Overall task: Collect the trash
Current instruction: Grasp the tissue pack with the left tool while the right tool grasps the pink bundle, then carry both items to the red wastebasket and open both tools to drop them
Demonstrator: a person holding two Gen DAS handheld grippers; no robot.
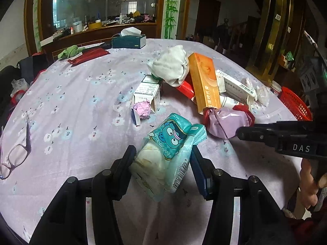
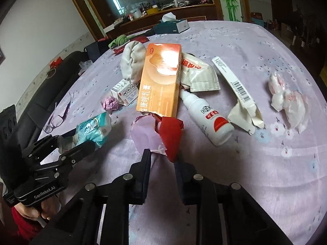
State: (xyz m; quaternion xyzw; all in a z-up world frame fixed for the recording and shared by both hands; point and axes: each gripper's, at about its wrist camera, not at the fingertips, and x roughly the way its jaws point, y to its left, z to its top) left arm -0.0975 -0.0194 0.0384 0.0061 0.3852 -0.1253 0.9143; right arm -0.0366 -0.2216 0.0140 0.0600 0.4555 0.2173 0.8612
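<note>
The tissue pack (image 1: 169, 153), a soft teal wrapper with a cartoon face, is lying on the tabletop (image 1: 81, 94) and sitting between the fingers (image 1: 126, 163) of the left gripper (image 1: 162, 164). The fingers are standing wide on both sides of it; I cannot tell if they are already touching the wrapper.

Just to the right of the tissue pack, the crumpled lilac and red wrapper (image 2: 157, 132) is lying directly in front of the right gripper (image 2: 163, 163), whose fingers are narrow but open, and its red tip is reaching into the gap. Behind the tissue pack, the orange box (image 2: 161, 79) with Chinese writing, a white bottle (image 2: 206, 114), a small white box (image 1: 148, 91) and a pink paper ball (image 1: 142, 109) are waiting in a pile. Far to the right of it, a red basket (image 1: 294, 104) is showing at the table edge.

I judge the step is grasping: both grippers are lining up on trash. Next, each one needs to close firmly and lift, probably toward the basket.

Readable writing: "DAS" on the right gripper, "GenRobot.AI" on the left one.
</note>
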